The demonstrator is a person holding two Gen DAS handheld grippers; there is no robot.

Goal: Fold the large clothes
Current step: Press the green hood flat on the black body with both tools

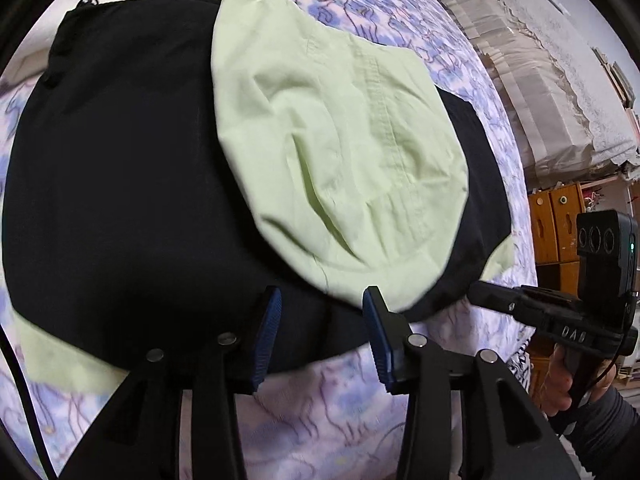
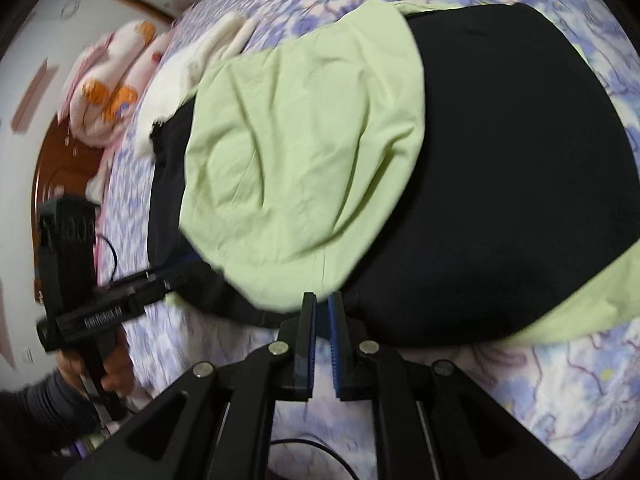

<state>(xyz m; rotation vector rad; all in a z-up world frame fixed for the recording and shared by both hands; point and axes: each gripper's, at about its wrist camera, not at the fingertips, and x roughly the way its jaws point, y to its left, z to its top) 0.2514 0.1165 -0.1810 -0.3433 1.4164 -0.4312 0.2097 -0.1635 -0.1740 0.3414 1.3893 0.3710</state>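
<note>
A large black garment (image 1: 120, 184) lies flat on the bed, with a light green cloth (image 1: 320, 152) folded over its middle. Green corners stick out from under the black cloth (image 2: 520, 200). My left gripper (image 1: 322, 292) stands open just above the garment's near edge, with nothing pinched between its blue pads (image 1: 268, 336). In the right wrist view the left gripper (image 2: 168, 276) reaches the garment's left edge. My right gripper (image 2: 323, 300) is shut above the near hem of the green cloth (image 2: 300, 160); no cloth shows between its pads. From the left wrist view the right gripper (image 1: 478, 294) sits at the garment's right corner.
The bed has a purple flowered sheet (image 1: 320, 408). A white fluffy cloth (image 2: 192, 56) and pink bedding (image 2: 108, 80) lie by the wooden headboard (image 2: 52, 168). A wooden cabinet (image 1: 556, 224) and lace-covered furniture (image 1: 560, 92) stand beside the bed. A hand (image 1: 560, 380) holds the right gripper.
</note>
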